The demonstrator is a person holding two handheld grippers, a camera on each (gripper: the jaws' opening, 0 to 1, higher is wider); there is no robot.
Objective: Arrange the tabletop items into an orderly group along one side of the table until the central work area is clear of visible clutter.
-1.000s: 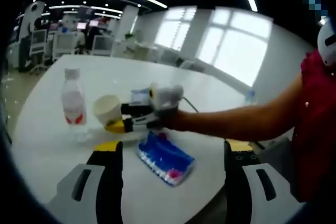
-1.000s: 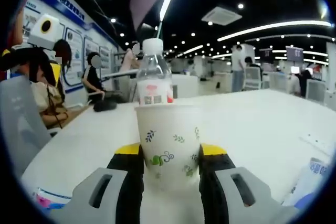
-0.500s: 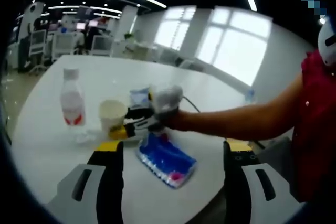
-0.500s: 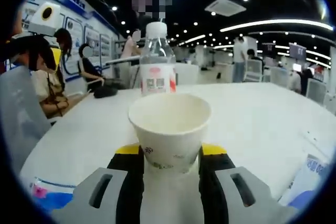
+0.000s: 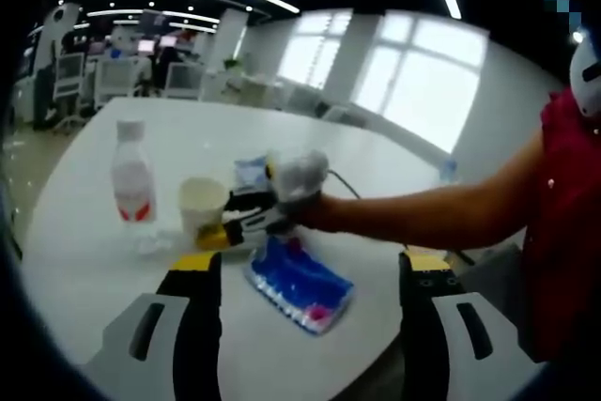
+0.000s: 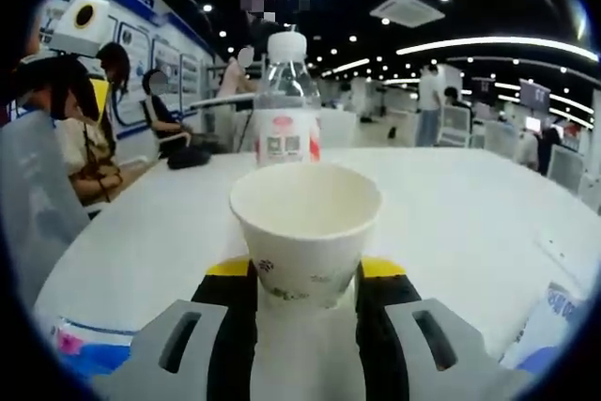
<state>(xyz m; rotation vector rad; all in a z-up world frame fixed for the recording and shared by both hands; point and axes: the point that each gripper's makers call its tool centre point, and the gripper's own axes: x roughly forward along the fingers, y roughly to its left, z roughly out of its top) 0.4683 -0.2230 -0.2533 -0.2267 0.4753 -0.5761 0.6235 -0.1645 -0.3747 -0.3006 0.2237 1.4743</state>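
In the right gripper view a white paper cup with a leaf print stands upright between my right gripper's yellow-tipped jaws, which are shut on it. A clear water bottle with a red label stands just behind it. The left gripper view has the same cup held by the right gripper, with a person's gloved hand and arm behind it. The bottle stands to the cup's left. A blue plastic packet lies flat between my left gripper's widely open jaws.
A small blue and white packet lies behind the cup, and another lies at the right. The round white table has bare surface at left and near. People sit on chairs beyond the table's left edge.
The cup has come down from a tilted, lifted pose to stand upright on the table beside the bottle. The left gripper has stayed still.
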